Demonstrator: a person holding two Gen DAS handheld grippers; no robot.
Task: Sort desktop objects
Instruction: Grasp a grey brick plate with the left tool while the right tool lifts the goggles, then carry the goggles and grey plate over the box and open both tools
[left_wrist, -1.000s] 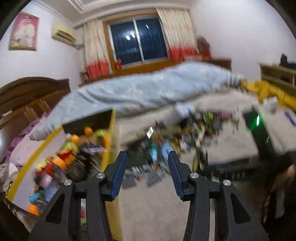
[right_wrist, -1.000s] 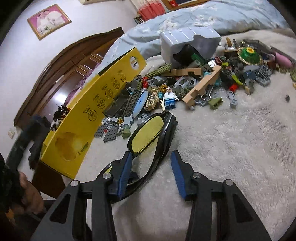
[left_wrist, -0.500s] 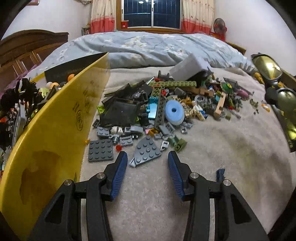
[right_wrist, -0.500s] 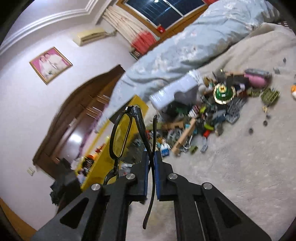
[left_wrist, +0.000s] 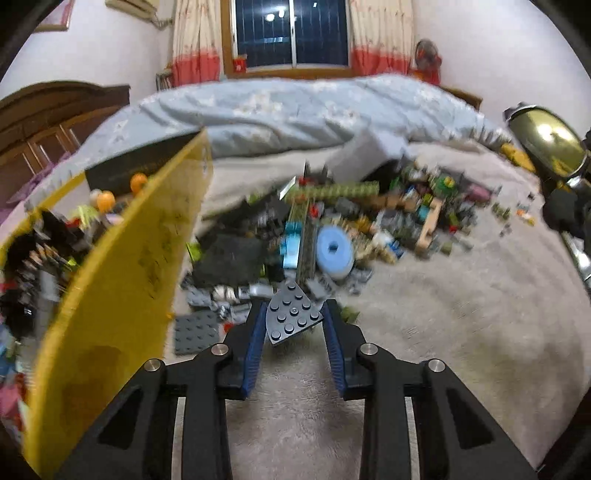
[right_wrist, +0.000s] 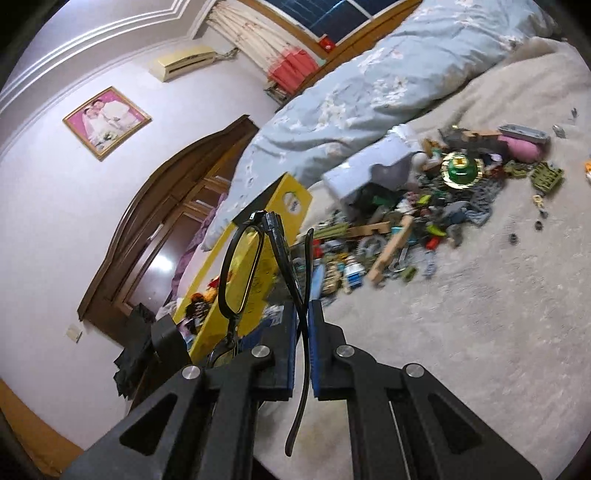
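My left gripper (left_wrist: 294, 315) is shut on a dark grey wedge-shaped brick plate (left_wrist: 291, 314) and holds it just above the beige blanket (left_wrist: 424, 332), beside the yellow box (left_wrist: 122, 280). My right gripper (right_wrist: 303, 317) is shut on the arms of black glasses with yellow lenses (right_wrist: 240, 273) and holds them in the air above the blanket; these glasses also show at the right edge of the left wrist view (left_wrist: 546, 147). A pile of loose bricks and toys (left_wrist: 351, 229) lies ahead; it also shows in the right wrist view (right_wrist: 424, 221).
The yellow box holds several toys and stands left of the pile (right_wrist: 280, 206). A grey square plate (left_wrist: 195, 330) lies by the box. A pale blue quilt (left_wrist: 295, 107) lies behind. A wooden headboard (right_wrist: 166, 221) stands at the left.
My left gripper closed on the grey wedge plate and lifted it off the blanket. My right gripper keeps the glasses raised and has turned slightly.
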